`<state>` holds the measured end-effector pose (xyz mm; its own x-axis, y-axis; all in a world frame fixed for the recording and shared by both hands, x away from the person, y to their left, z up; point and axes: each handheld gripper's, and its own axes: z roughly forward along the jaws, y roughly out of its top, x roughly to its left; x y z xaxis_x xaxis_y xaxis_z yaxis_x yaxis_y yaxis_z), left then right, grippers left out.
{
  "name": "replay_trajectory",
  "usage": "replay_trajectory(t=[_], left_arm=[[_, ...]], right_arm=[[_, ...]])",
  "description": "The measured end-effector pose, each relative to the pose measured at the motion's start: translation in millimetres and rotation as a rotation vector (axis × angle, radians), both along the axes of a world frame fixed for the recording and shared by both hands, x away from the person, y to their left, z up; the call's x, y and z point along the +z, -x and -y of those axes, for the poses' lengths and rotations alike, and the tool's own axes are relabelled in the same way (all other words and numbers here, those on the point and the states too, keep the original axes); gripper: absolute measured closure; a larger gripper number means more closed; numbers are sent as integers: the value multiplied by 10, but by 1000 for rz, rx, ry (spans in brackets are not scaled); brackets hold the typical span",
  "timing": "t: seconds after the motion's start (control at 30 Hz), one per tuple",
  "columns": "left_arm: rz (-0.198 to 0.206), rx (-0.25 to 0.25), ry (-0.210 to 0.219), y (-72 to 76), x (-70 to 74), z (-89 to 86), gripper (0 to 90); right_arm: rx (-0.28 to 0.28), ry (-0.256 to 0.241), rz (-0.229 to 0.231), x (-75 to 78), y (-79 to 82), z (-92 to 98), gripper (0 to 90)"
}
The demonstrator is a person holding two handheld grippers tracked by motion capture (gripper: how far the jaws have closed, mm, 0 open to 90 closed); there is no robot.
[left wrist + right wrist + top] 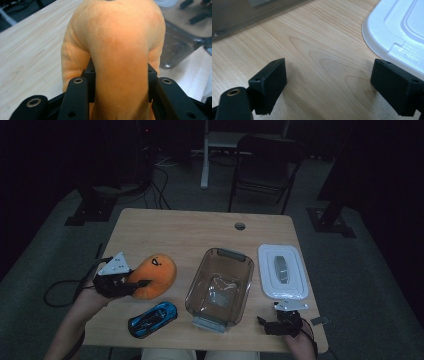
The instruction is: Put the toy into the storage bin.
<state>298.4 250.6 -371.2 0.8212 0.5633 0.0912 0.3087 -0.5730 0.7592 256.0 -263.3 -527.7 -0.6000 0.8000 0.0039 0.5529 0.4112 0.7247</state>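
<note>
Item: orange plush toy [156,275], near the worktop's [190,230] left edge, clamped in our left claw [137,285]. Our right claw [272,324], jaws apart, rests at the front right corner beside the white lid [282,272].

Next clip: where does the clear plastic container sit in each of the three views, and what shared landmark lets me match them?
High view: clear container at centre right of the table, between the orange plush toy and the white lid.
Left gripper view: upper right, behind the plush.
Right gripper view: its edge at top left.
Shared landmark: the light wooden table, on which the container stands.
</note>
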Motion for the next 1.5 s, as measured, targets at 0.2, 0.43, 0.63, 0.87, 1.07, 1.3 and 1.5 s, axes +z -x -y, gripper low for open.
replay_trajectory(t=[0.2,0.43,0.63,0.87,1.07,1.3,1.5], left_arm=[[19,-53,-18,-52,138,179,631],[27,-113,-17,-150,285,451,631],[36,-167,-43,-227,358,713,630],[30,-227,-56,-295,368,1049,629],[14,-255,-62,-348,353,1297,629],[-2,-279,-52,-436,301,1596,629],[-18,-312,-90,-503,265,1761,628]], right_arm=[[0,0,1,0,-1,0,129],[0,0,2,-1,0,0,129],[0,0,1,0,0,0,129],[0,0,1,-1,0,0,129],[0,0,2,-1,-1,0,129],[1,0,2,-1,-1,0,129],[0,-1,2,-1,0,0,130]])
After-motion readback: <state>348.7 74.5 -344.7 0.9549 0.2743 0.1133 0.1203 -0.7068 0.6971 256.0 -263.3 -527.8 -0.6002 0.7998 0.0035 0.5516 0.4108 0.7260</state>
